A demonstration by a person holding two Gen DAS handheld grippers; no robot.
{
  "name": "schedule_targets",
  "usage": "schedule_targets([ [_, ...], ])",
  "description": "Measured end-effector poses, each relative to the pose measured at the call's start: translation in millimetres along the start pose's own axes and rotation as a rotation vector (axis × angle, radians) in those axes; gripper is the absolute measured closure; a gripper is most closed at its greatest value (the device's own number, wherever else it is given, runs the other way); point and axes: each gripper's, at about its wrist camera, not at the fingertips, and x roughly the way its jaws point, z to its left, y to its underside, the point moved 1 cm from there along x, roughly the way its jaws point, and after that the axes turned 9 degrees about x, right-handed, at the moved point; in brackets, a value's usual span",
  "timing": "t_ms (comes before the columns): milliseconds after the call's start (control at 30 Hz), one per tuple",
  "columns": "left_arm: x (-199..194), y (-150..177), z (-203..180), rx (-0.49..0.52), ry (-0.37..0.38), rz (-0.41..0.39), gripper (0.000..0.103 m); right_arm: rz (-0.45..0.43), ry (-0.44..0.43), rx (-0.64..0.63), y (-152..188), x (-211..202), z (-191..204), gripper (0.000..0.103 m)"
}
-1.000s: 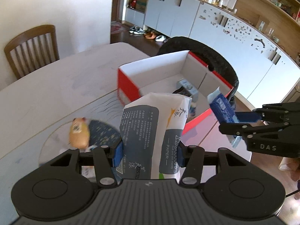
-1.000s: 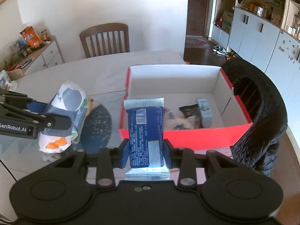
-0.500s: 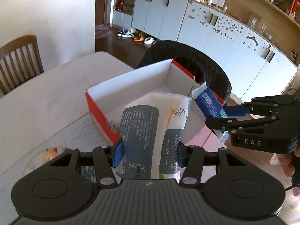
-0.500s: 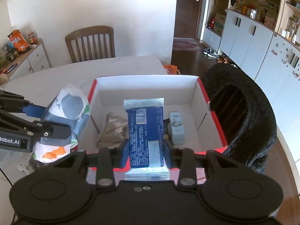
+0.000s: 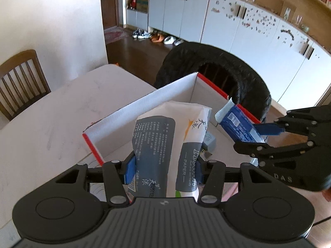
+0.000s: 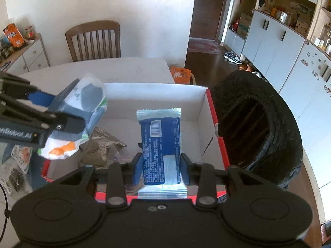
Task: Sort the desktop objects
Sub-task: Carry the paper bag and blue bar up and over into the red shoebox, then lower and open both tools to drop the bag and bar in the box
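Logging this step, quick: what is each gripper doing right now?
Left gripper: closed on the tissue pack.
Right gripper: closed on the blue snack packet.

Looks like someone's home, the dining area of a lived-in flat; big pale table (image 6: 124,66) with a wooden chair (image 6: 95,39) against a plain white wall; long run of white cabinets (image 5: 238,26) dotted with little stickers or magnets, open wood shelves above full of jars and boxes; shoes (image 5: 157,37) lined up on the dark wood floor by a brown door (image 6: 209,6); low sideboard (image 6: 26,55) with snack bags on top; black coat (image 6: 269,128) slung over a chair back.
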Motion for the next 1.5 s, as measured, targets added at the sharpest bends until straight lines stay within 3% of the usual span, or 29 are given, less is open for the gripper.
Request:
schedule_targets([
  [700, 94.3, -18.8, -1.3, 0.125, -0.035, 0.167, 0.051, 0.124, 0.011, -0.013, -13.9, 71.9, -21.8, 0.068],
  [1233, 126.9, -22.8, 2.0, 0.159, -0.012, 0.221, 0.049, 0.186, 0.029, -0.017, -16.3, 117.1, -23.4, 0.068],
  [1433, 131.4, -22.6, 3.6, 0.163, -0.009, 0.221, 0.042, 0.199, 0.037, -0.026, -15.1, 125.7, -24.0, 0.068],
  [1500, 131.9, -22.1, 6.8, 0.159, -0.016, 0.222, 0.033, 0.205, 0.045, -0.031, -14.0, 128.0, -24.6, 0.068],
])
